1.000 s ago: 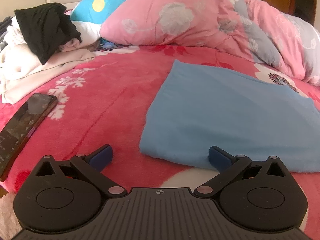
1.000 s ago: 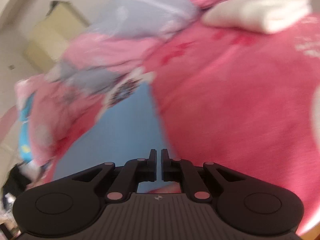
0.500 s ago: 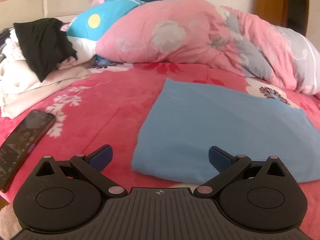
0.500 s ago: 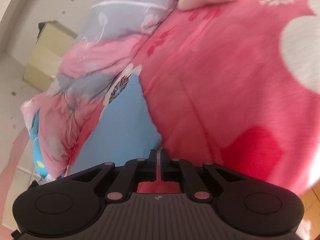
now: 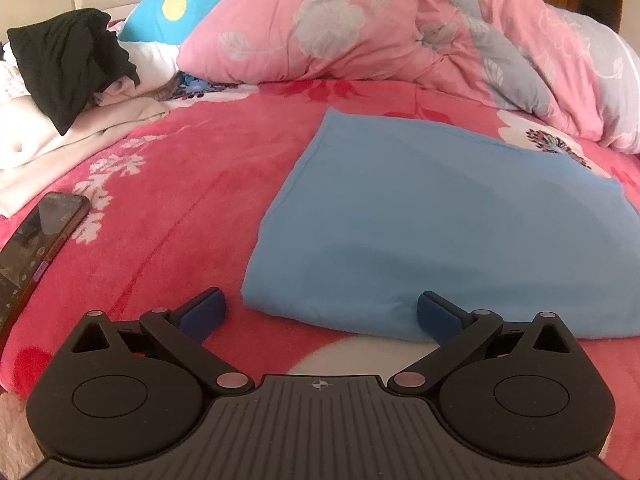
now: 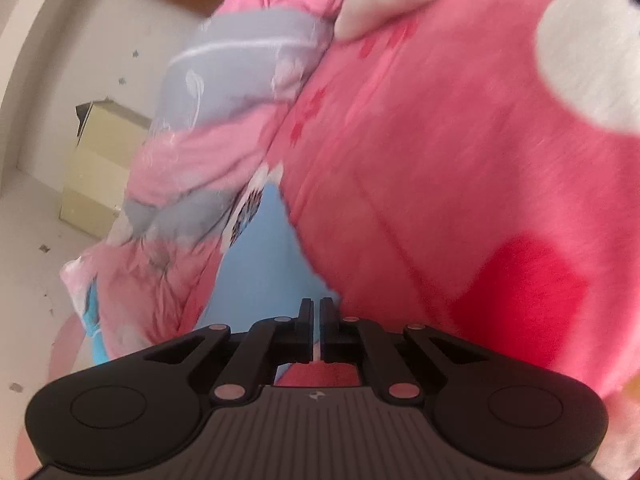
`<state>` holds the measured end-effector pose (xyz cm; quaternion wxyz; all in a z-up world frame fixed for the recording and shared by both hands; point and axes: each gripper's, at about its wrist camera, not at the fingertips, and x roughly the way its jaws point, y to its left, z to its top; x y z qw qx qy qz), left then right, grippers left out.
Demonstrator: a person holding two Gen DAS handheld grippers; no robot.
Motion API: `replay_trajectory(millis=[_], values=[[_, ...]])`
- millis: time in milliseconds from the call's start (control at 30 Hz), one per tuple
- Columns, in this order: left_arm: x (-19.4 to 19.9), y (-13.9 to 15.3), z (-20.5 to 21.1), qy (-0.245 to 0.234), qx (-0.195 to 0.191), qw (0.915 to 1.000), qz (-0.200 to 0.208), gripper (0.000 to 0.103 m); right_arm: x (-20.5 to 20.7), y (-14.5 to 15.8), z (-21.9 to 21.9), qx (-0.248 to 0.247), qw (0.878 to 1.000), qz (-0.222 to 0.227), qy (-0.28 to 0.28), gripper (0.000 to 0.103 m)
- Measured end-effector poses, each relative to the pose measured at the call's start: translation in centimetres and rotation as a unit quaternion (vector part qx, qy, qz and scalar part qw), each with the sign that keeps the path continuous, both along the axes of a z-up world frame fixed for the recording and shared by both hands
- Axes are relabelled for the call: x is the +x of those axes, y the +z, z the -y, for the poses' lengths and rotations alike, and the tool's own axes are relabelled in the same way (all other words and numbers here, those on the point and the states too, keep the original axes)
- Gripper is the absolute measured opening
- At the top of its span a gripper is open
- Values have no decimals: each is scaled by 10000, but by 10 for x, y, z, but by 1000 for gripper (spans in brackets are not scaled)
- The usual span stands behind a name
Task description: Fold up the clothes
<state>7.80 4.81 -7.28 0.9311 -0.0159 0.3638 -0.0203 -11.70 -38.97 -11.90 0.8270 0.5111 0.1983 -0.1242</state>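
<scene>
The blue cloth (image 5: 448,232) is laid flat on the red bed cover (image 5: 192,200), folded into a neat shape with straight edges. Its near corner is seen just in front of the left gripper (image 5: 320,312). The jaws of that gripper are spread wide, and nothing is pinched between them. One blue pad is set over the bare red cover, and the other pad is placed right at the near edge of the cloth.

In the right wrist view, the same blue cloth (image 6: 264,264) is seen as a thin strip past the right gripper (image 6: 316,320). The jaws of this gripper are pressed together with only a tiny slit left. The picture is blurred here, so it may be that an edge of cloth is caught there, but none can be made out.

Behind the cloth, a puffy pink and grey quilt (image 5: 400,28) is heaped up. A pile of light clothes (image 5: 60,140) is stacked at the far left, and a black garment (image 5: 68,64) is dropped on top of it. A dark phone (image 5: 36,248) is laid on the cover at the left edge.
</scene>
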Motion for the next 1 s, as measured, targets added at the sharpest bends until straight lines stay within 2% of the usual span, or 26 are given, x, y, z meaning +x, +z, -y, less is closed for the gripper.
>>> replay_trajectory(millis=[333,600,1000], values=[[-5,9,-5,92,-17,10000,-10,103,-10,-9,-5,-388,9987,338,-22,2],[-14,22,-8,180,12,9997,176,103,-21,-17,0,-191,9972,715,-70,2],[-4,31,39,-341,132,9990,240,103,-22,-20,-1,-197,9965,798,-119,2]])
